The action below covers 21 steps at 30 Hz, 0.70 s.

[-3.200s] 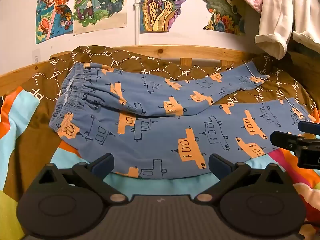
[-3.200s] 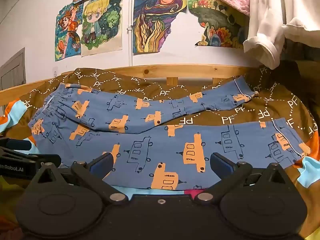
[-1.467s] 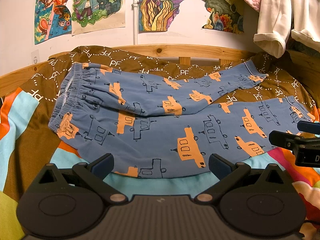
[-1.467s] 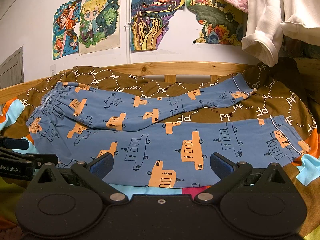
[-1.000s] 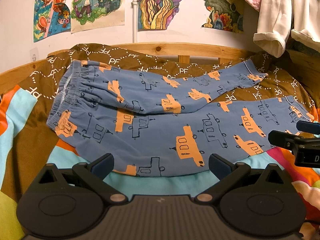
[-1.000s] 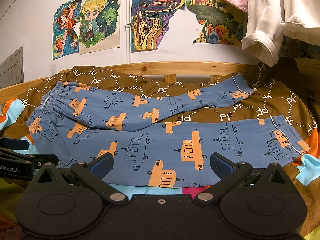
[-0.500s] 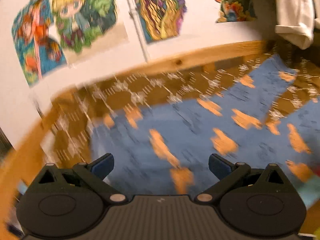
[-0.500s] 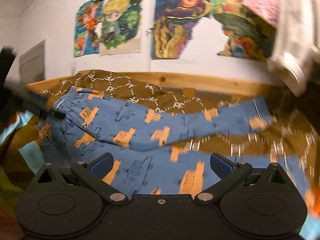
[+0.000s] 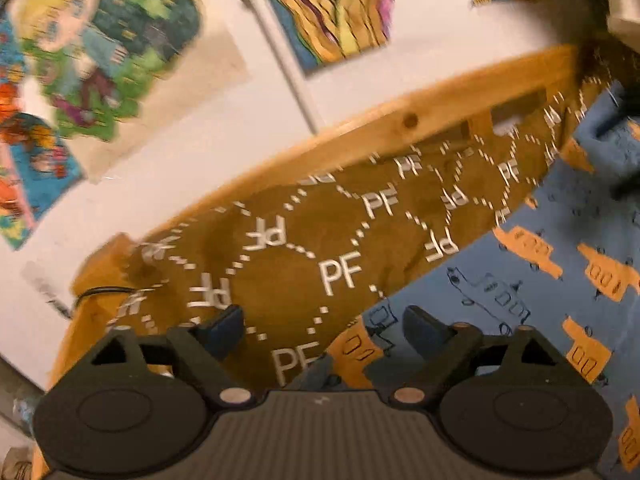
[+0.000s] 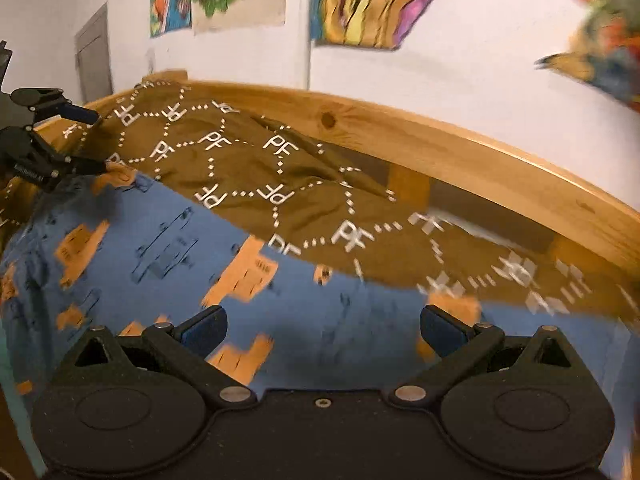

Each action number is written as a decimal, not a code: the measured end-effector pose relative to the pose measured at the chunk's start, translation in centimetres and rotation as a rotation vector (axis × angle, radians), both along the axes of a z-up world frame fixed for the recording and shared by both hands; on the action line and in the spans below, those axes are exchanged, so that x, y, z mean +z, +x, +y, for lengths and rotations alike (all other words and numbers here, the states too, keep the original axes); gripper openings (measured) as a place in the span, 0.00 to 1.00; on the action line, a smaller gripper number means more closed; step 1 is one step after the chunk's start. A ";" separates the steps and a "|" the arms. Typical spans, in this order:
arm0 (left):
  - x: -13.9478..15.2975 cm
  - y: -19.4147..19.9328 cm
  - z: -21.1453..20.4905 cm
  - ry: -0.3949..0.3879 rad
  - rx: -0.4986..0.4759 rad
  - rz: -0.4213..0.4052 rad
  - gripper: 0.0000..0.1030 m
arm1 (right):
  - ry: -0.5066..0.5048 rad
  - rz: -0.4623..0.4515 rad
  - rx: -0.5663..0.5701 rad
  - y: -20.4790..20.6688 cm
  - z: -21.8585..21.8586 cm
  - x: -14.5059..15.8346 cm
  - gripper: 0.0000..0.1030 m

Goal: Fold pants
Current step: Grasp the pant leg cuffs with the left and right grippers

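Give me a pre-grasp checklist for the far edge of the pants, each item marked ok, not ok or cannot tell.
1. Left gripper jaws apart, having just been closing: ok.
2. Pants edge between the left jaws: ok, the corner lies in the gap, unpinched.
3. Right gripper open, nothing clamped: ok.
4. Right gripper over the pants: ok, blue cloth fills the gap; contact cannot tell.
5. Brown PF blanket clear of the left jaws: not ok, it also lies between them.
6. Sharp view for aiming: not ok, both views are blurred.

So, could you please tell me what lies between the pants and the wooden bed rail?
Only the brown PF-patterned blanket, seen in both wrist views, between pants and rail.
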State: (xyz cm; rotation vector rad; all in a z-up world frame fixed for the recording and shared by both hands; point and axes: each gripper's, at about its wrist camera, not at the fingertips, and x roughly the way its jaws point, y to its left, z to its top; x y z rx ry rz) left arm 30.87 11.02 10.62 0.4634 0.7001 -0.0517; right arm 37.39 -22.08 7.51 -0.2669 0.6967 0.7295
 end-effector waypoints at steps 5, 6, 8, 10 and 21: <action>-1.7 1.4 0.1 0.046 -0.075 0.115 0.52 | -0.158 -0.002 0.146 5.3 4.3 -2.3 0.84; -2.1 1.5 0.1 0.059 -0.075 0.128 0.44 | -0.195 -0.003 0.179 5.7 5.0 -2.8 0.78; -2.7 1.9 0.3 0.079 -0.051 0.152 0.33 | -0.263 0.000 0.243 6.5 6.1 -3.8 0.68; -2.9 2.0 0.3 0.056 -0.074 0.146 0.15 | -0.302 -0.011 0.269 7.1 6.7 -4.4 0.60; -2.5 0.9 -0.5 0.016 -0.052 0.044 0.02 | -0.343 -0.085 0.325 5.6 5.9 -4.7 0.00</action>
